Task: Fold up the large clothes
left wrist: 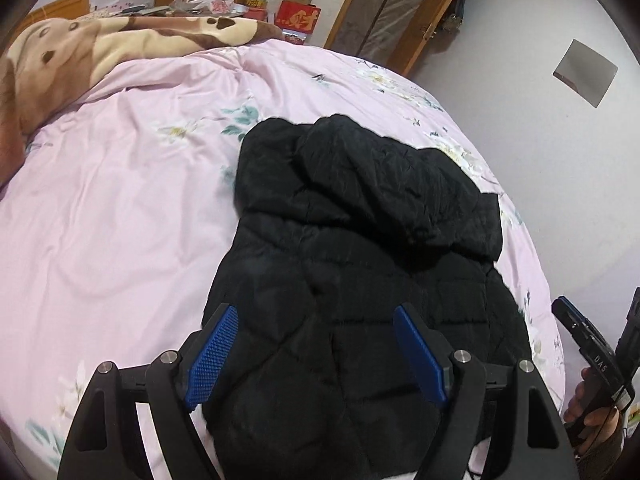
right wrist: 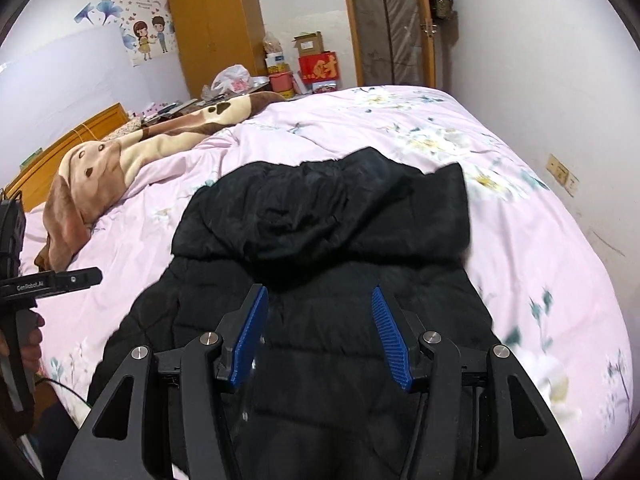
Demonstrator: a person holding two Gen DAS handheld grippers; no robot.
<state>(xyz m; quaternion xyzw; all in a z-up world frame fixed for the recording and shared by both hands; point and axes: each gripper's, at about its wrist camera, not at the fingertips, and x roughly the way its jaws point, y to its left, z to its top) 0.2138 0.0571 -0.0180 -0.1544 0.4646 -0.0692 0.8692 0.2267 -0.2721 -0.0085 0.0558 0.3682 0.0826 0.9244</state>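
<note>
From the left wrist view, the left gripper is hanging released over the black puffer jacket, gripping nothing; a fold seems to be between grasps, and next a hem or side needs catching.

From the right wrist view, the right gripper is likewise gaping empty. The jacket is lying quilted and bulky near the pink bed's near edge, hood towards the far end.
</note>
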